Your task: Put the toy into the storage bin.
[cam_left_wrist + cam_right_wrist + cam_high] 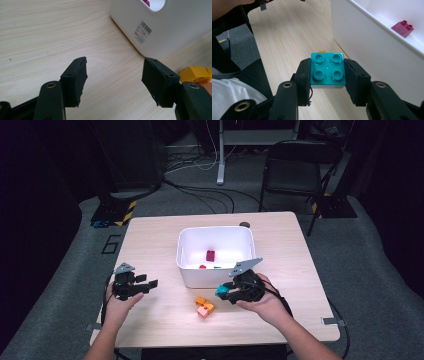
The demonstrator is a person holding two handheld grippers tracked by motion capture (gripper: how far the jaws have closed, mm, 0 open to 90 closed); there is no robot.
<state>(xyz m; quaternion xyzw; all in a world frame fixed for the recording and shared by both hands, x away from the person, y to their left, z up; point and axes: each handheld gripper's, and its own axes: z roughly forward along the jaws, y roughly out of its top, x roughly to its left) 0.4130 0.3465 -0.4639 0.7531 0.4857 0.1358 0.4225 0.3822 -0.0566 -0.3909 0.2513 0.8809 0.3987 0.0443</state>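
Dark room with grey carpet, cables on the floor and a black folding chair [295,167] at the far side; a light wooden table [150,235] stands in the middle under bright light.

A white rectangular plastic bin [187,251] sits at the centre of the table. Inside it lie a magenta plastic building brick [210,255], a small red piece [202,266] and a small green piece [218,267], the latter two close to the near wall. The left gripper view shows a barcode label [143,32] on the bin's outer wall.

Right gripper [226,291]: at the near right corner of the bin, just outside its near wall, raised above the tabletop. Both pads press on the sides of a teal square four-stud plastic brick [327,70], studs facing the camera in the right gripper view. The brick is clear of the table and outside the bin.

Left gripper [148,282]: at the near left of the table, well apart from the bin, pointing right. Jaws stand moderately apart with bare tabletop between them; nothing held.

On the table between the two grippers, near the bin's near wall: an orange plastic brick [201,301], a yellow-orange plastic brick [208,306] and a pink plastic brick [203,312], clustered and touching one another.
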